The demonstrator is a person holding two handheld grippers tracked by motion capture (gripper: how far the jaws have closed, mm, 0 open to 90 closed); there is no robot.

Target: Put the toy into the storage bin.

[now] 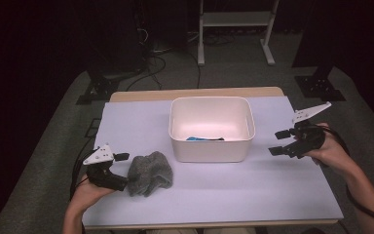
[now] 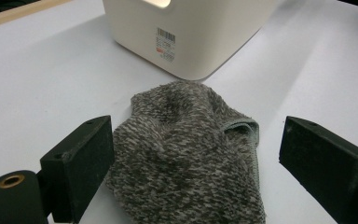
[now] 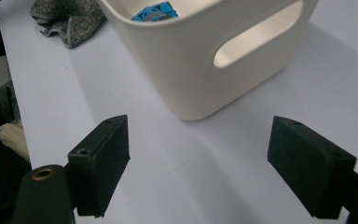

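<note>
A crumpled grey knitted cloth lies on the pale table, left of a white plastic bin. A blue item lies in the bin. My left gripper is open at the cloth's left edge. In the left gripper view the cloth lies between the wide-open jaws of the left gripper, with the bin behind it. My right gripper is open, right of the bin and pointing at it. The right gripper holds nothing, and faces the bin's handle side.
The table's wooden far edge runs behind the bin. Beyond it on the dark floor stand a white frame, cables and black stand bases. Bare table surface lies in front of the bin and at the far left.
</note>
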